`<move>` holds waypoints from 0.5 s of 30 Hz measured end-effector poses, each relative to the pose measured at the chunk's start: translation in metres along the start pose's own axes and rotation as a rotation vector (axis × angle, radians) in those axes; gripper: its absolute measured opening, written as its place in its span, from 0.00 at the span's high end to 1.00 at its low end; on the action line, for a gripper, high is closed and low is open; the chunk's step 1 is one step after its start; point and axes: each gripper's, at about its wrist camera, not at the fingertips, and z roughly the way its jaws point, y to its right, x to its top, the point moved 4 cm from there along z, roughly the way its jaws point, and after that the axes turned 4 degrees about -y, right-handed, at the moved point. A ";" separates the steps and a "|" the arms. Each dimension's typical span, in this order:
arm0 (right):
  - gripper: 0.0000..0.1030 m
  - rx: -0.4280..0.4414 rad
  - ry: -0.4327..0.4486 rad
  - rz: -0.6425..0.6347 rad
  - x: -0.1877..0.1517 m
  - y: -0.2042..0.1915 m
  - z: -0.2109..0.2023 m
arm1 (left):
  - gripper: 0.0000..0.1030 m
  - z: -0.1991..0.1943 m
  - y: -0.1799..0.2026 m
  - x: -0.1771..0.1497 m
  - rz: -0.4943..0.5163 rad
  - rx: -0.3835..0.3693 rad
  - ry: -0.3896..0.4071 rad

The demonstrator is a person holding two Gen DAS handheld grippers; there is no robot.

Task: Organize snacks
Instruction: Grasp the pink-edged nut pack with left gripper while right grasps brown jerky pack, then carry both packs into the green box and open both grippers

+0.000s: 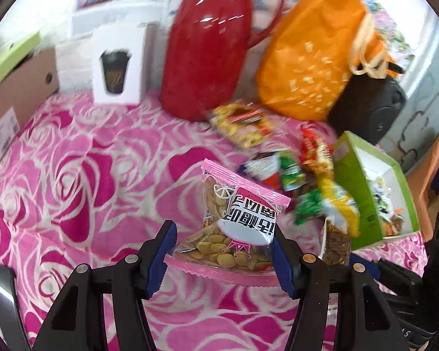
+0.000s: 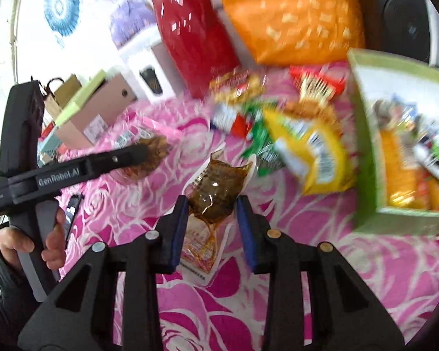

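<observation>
So the pink rose-print surface (image 1: 73, 175) is cluttered; left tongs (image 1: 222, 251) clamp a pink seed packet (image 1: 237, 219), right tongs (image 2: 212, 213) pinch a brown sauce pouch (image 2: 216, 193). The snack pile (image 1: 301, 175) beside the green box (image 1: 351, 175) is blurry.

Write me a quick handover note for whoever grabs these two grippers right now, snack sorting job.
Left gripper: shut on the pink seed packet, lifted over the rose cloth.
Right gripper: shut on the clear brown pouch, also off the cloth.
Green box: on the right, already holds several packets.
Loose snacks: a pile still lies on the cloth between the red jug and the box, including a yellow bag.
Done: some snacks boxed. Left: box the two held packets, then the pile.
</observation>
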 end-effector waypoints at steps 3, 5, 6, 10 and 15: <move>0.65 -0.036 0.064 0.020 0.007 0.015 -0.025 | 0.39 -0.011 0.027 0.005 0.045 -0.032 0.022; 0.65 -0.074 0.107 0.041 0.011 0.031 -0.042 | 0.39 -0.015 0.047 0.010 0.081 -0.056 0.030; 0.65 -0.098 0.129 0.059 0.013 0.042 -0.052 | 0.39 -0.016 0.056 0.012 0.098 -0.067 0.032; 0.65 -0.195 0.197 0.132 0.015 0.085 -0.084 | 0.39 -0.013 0.105 0.022 0.176 -0.124 0.029; 0.65 -0.308 0.249 0.205 0.009 0.141 -0.119 | 0.39 0.004 0.166 0.030 0.264 -0.180 0.008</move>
